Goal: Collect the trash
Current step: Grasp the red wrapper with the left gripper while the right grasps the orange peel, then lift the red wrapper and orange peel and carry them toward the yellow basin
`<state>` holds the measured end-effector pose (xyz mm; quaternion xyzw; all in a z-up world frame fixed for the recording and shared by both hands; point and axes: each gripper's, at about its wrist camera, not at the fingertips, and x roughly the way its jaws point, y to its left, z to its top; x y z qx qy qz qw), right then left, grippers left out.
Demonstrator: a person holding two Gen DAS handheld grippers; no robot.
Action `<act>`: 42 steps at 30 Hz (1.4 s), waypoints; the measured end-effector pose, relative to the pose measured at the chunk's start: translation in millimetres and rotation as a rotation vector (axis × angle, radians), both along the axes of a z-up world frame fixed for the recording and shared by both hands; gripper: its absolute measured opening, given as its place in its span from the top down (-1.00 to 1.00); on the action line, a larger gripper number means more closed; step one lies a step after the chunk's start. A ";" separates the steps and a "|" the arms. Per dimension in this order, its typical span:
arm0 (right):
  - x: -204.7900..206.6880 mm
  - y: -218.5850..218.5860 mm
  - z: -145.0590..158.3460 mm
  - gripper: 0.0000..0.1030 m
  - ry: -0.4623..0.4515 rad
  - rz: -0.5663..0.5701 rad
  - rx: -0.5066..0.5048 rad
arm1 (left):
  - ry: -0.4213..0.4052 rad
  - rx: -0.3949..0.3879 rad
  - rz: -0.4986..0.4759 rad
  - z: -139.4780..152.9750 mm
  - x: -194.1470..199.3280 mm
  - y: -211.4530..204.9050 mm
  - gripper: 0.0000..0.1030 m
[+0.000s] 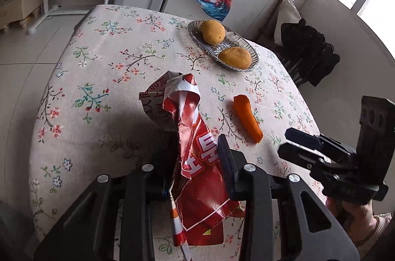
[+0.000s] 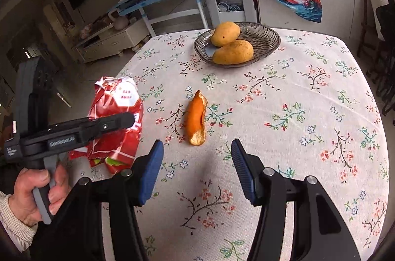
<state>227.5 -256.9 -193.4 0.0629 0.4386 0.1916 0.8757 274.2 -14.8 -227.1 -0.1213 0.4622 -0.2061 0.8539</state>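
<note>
On floral tabletop (image 2: 308, 113): orange peel (image 2: 196, 119) | mango dish (image 2: 266, 39) beyond | left tongs (image 1: 197, 162) pinching red wrapper (image 1: 197, 152), lower end cut off | right tongs (image 2: 197, 162) spread, empty.

Both grippers are black with silver screws — the right gripper (image 2: 197, 155) has ribbed blue pads (image 2: 150, 172); cream knit cuffs (image 2: 14, 224).

Peel (image 2: 196, 120) lies between wrapper (image 2: 116, 120) and bowl (image 2: 267, 39).

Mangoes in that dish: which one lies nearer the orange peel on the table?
The front mango, lying lengthwise at the dish's near rim. It faces the peel; the other mango sits behind it, toward the dish's far left side.
</note>
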 end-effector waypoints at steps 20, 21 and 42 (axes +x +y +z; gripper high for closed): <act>31.7 21.9 -16.5 0.59 0.021 0.006 -0.062 | -0.022 0.041 0.016 -0.1 -27.2 4.6 0.19; 29.2 21.1 -16.1 0.60 0.023 0.007 -0.061 | -0.026 0.043 0.019 0.9 -28.7 5.3 0.21; -82.7 -19.6 22.3 0.62 -0.001 -0.070 0.119 | -0.105 0.091 0.001 46.5 -110.4 -1.1 0.89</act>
